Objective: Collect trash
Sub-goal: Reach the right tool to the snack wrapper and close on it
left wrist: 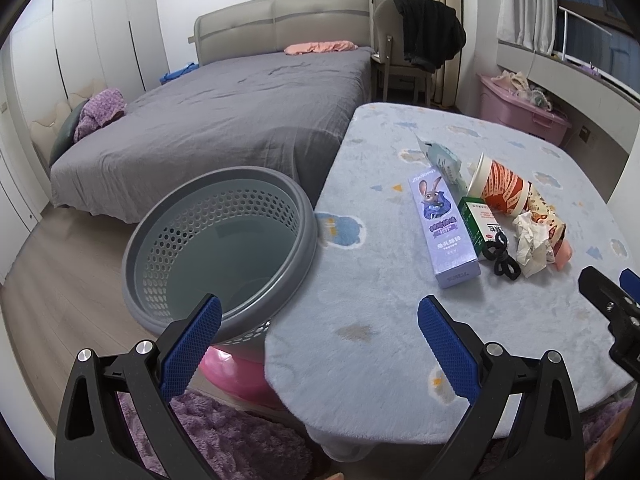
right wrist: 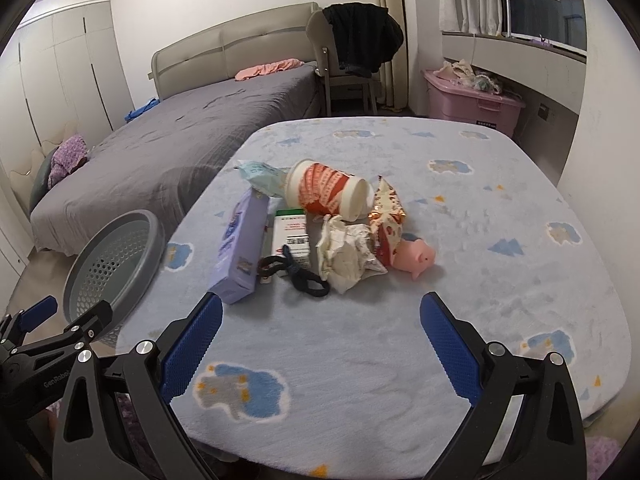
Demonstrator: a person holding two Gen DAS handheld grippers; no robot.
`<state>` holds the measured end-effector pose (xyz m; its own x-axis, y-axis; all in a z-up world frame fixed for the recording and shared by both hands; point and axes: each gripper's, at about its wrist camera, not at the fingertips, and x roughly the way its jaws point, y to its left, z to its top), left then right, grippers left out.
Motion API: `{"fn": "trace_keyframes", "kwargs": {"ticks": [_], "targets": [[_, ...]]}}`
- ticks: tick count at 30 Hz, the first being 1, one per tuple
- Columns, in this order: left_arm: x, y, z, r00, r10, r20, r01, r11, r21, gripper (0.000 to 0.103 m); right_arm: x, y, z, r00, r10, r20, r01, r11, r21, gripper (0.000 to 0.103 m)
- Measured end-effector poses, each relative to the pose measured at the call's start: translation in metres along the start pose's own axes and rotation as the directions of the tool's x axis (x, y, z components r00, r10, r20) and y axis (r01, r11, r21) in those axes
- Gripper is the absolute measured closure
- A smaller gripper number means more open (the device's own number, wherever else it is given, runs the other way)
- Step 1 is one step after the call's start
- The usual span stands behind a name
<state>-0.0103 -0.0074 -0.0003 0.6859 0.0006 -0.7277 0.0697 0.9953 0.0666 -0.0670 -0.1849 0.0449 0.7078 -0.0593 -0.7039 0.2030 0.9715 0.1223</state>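
We hover both tongs, left (left wrist: 318,346) and right (right wrist: 320,346), wide open and empty; nothing is collected yet. Next we reach the cup (right wrist: 326,194), then the bin (left wrist: 218,246).

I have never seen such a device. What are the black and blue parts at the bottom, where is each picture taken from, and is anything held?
They are two hand-held grippers, each with a camera looking along its blue fingers. One picture comes from the left gripper, one from the right gripper. Both are open and hold nothing. On the light blue fluffy table cover lie a purple toothpaste box, an orange paper cup on its side, crumpled white paper and a pink pig toy. The grey perforated plastic basket stands beside the table.
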Motion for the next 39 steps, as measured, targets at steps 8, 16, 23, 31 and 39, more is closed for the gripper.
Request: {"fn": "trace_keyframes", "kwargs": {"ticks": [8, 16, 23, 31, 39], "targets": [[0.030, -0.013, 0.017, 0.999, -0.035, -0.030, 0.035, 0.999, -0.004, 0.006, 0.026, -0.039, 0.013, 0.999, -0.044, -0.027, 0.045, 0.999, 0.026, 0.008], [0.054, -0.031, 0.033, 0.998, -0.050, -0.032, 0.050, 0.999, 0.012, 0.006, 0.061, -0.065, 0.035, 0.996, -0.061, -0.071, 0.063, 0.998, 0.023, 0.008], [0.068, -0.045, 0.040, 0.998, -0.051, -0.034, 0.053, 0.998, 0.032, 0.006, 0.097, -0.081, 0.065, 0.991, -0.072, -0.110, 0.076, 0.997, 0.032, 0.008], [0.079, -0.049, 0.043, 0.998, -0.051, -0.044, 0.053, 0.998, 0.035, 0.006, 0.137, -0.084, 0.077, 0.982, -0.053, -0.181, 0.061, 0.997, 0.037, 0.009], [0.087, -0.051, 0.040, 0.997, -0.052, -0.064, 0.054, 0.998, 0.038, 0.006, 0.156, -0.079, 0.072, 0.974, -0.061, -0.218, 0.064, 0.998, 0.005, 0.009]]}}
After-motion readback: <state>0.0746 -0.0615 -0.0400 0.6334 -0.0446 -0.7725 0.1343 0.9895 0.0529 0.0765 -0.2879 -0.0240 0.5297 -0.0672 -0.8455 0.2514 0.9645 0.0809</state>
